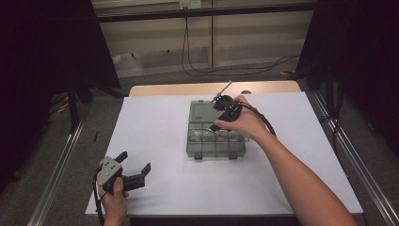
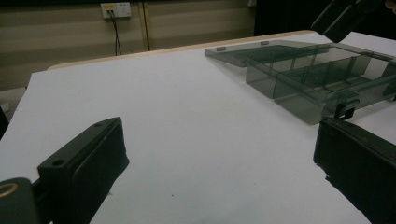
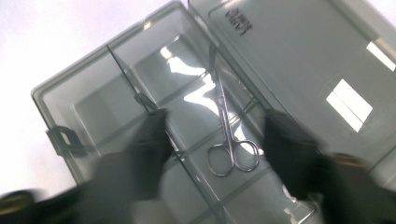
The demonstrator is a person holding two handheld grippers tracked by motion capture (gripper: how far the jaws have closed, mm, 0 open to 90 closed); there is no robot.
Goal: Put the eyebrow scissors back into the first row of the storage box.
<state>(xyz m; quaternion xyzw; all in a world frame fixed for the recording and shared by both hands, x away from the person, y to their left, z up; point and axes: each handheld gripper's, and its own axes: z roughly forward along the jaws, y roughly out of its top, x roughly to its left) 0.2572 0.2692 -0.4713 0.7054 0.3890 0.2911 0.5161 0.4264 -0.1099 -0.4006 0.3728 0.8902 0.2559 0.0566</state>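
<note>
Scissors [image 3: 229, 140] lie in organiser box [image 3: 74, 100], between open right tool [image 3: 215, 140] jaws.

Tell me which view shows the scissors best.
The right gripper view: the scissors lie in the open box, between the open jaws, loops and blades plain. In the high view, a faint glint by the right hand.

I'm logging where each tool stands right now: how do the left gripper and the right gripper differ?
The left gripper is low over the bare white table sheet, near the front edge; the right gripper hangs over the open grey compartment box. The left has nothing between its fingers; the right frames small steel scissors lying in the box. Both stand open.
</note>
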